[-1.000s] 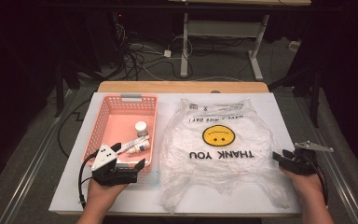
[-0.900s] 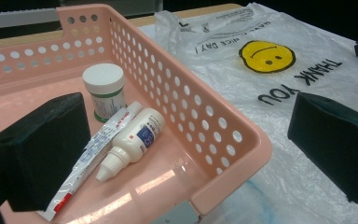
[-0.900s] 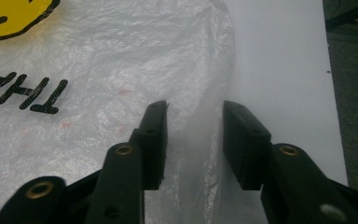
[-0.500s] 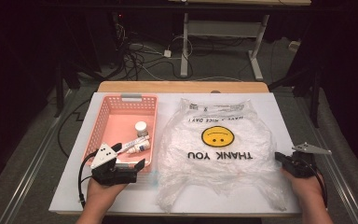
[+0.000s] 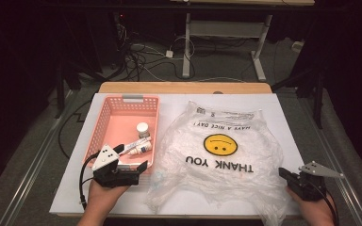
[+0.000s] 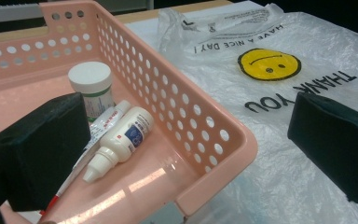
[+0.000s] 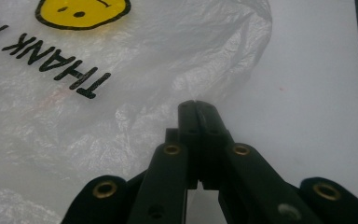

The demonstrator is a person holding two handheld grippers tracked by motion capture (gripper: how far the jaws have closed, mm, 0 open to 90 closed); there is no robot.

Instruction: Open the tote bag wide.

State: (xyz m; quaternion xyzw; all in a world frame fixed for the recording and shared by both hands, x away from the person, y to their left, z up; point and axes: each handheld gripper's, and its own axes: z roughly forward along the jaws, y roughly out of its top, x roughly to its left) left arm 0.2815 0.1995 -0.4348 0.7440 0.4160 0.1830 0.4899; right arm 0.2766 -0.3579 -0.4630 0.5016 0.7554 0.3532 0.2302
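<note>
On the desk [image 5: 283, 106]: a pink basket [image 5: 104, 123] toward the left edge, a clear plastic bag [image 5: 226, 165] spread flat over the middle and right.
Bag: printed with a yellow smiley face [image 5: 220, 144] and "THANK YOU", reaching the near edge; it lies just beside the basket.
Basket: holds a white-capped jar [image 6: 91, 84], a small dropper bottle [image 6: 121, 140] and a thin tube [image 6: 100, 128], the last two lying together.
Left gripper [image 5: 134, 168]: at the basket's near corner, jaws released and wide, one inside the basket, one over the bag, gripping nothing.
Right gripper [image 7: 196, 105]: near the right near corner, jaws clenched at the bag's right fringe; whether film is pinched I cannot tell.
</note>
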